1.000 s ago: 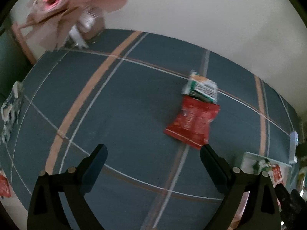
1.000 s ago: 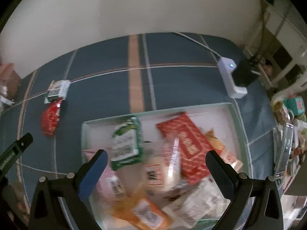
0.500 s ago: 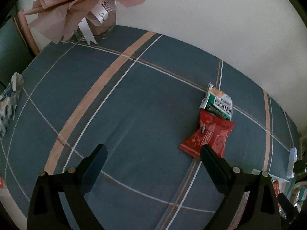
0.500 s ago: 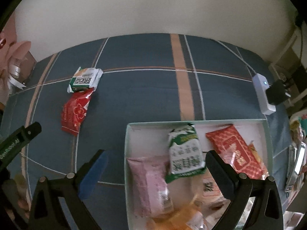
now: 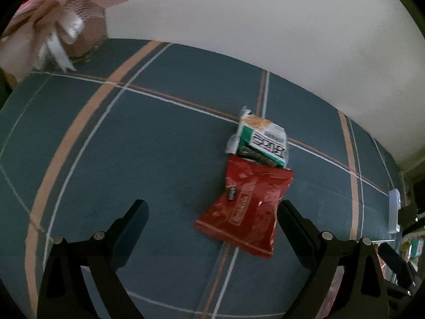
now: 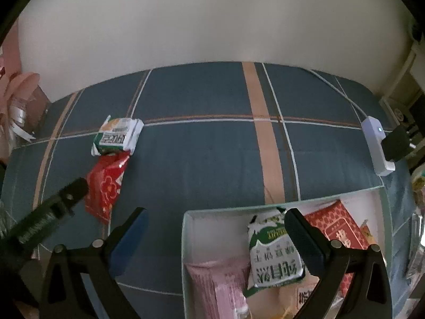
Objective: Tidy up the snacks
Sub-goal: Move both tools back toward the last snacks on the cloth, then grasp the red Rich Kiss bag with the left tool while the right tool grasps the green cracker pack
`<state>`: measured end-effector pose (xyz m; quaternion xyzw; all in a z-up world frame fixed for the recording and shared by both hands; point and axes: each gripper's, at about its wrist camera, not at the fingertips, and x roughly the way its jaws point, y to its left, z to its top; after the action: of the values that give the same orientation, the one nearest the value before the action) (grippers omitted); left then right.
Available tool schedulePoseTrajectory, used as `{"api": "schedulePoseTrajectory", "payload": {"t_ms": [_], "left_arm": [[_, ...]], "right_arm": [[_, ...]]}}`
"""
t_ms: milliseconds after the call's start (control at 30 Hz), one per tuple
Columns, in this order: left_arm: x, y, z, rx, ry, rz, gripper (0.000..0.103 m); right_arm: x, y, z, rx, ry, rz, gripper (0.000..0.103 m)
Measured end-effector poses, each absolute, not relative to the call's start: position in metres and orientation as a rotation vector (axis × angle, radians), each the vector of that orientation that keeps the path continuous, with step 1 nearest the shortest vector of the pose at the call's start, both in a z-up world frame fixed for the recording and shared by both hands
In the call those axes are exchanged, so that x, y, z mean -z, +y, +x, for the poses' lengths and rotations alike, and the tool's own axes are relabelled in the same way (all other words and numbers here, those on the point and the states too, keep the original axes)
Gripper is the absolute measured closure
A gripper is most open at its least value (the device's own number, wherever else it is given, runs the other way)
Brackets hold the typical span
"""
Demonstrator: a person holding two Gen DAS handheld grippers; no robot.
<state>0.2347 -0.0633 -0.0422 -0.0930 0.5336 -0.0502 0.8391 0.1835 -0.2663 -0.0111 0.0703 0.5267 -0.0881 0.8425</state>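
1. Left claw (image 5: 212, 210) spread wide, empty; red packet (image 5: 245, 207) on the surface at 1 o'clock, long axis 11-to-5.
2. Right claw (image 6: 215, 222) spread, empty, over the box (image 6: 186, 239); left nearer.

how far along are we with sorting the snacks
Done: the red packet and green-and-white packet lie together on the tablecloth. In hand: nothing; left gripper and right gripper are both open. Left: the tray holds several packets.
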Motion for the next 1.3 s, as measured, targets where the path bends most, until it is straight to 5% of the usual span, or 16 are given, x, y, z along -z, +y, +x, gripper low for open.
{"api": "schedulePoseTrajectory", "payload": {"t_ms": [167,333,533,1300], "left_arm": [[0.049,-0.074,0.241,0.167,1.114,-0.184,0.009],[0.055,-0.08,0.245,0.21,1.111,-0.186,0.039],[0.056,-0.078,0.244,0.241,1.11,-0.216,0.047],[0.029,0.0,0.252,0.106,1.011,-0.302,0.048]], "right_arm": [[0.016,-0.271,0.188,0.182,1.108,0.16,0.0],[0.023,-0.275,0.189,0.192,1.115,0.17,0.0],[0.026,-0.276,0.189,0.189,1.117,0.179,0.0],[0.005,-0.229,0.242,0.12,1.089,0.278,0.0]]}}
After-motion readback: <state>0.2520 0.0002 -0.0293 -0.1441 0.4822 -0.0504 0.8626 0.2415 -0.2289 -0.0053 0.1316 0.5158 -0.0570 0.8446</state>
